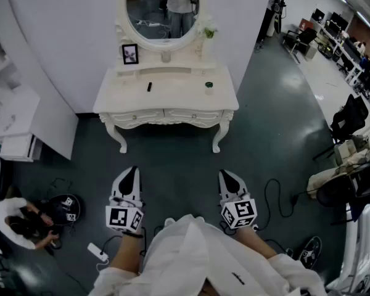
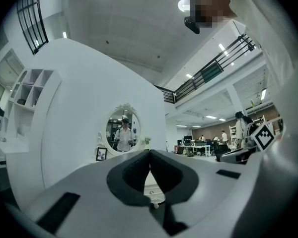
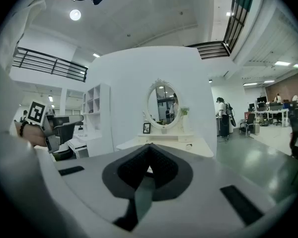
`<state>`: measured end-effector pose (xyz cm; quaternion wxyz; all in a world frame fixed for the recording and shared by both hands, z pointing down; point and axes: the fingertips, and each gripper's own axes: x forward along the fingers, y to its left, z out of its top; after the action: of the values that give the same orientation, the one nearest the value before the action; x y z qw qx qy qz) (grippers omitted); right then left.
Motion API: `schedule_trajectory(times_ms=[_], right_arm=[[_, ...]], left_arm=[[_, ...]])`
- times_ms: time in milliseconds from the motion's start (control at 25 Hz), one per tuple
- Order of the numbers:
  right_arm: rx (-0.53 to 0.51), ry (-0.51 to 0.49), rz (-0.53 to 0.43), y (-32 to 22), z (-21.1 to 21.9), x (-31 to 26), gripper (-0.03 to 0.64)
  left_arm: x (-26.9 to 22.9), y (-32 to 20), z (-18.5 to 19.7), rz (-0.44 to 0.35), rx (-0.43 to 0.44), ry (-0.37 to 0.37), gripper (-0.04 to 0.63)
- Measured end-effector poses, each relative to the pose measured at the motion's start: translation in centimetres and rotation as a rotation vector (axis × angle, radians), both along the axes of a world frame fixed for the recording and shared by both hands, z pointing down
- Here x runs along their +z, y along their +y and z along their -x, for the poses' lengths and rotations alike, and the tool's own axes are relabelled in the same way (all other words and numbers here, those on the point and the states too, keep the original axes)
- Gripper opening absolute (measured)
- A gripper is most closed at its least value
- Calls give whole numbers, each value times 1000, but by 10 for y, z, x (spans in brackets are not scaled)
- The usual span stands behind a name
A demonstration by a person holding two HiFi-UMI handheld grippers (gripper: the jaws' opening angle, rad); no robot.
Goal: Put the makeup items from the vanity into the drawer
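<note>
Both tools are empty and fully closed: the jaws of your left gripper (image 1: 132, 170) meet at their tips with nothing between them, and your right gripper (image 1: 226, 174) is the same. You stand well apart from the vanity (image 1: 172, 98), with bare floor (image 1: 172, 147) between, so the step in hand is, I think, the approach.

The things to move lie on the vanity top: a slim dark stick (image 1: 149, 86) left of the middle, and a small green jar (image 1: 208, 87) near the right edge. Both front drawers look closed.

Walk close enough that you need not stretch your arms. Open the jaws before you reach, not over the items. I would open the right drawer (image 1: 194, 114) first, while both grippers are free; its knob is too small to see well from here, so go slowly. Then take the stick across its narrow side, because it may roll, and take the jar by its body, upright
</note>
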<state>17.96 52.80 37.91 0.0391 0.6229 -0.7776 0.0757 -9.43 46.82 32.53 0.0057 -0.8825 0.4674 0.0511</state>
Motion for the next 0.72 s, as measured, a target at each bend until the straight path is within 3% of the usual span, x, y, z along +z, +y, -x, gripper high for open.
schedule_trajectory(times_ms=[400, 720], right_arm=[[-3, 6, -1, -3, 7, 1, 17], [-32, -6, 24, -7, 25, 6, 17]], left_arm=[[2, -3, 8, -8, -18, -25, 28], [7, -10, 22, 18, -18, 19, 29]])
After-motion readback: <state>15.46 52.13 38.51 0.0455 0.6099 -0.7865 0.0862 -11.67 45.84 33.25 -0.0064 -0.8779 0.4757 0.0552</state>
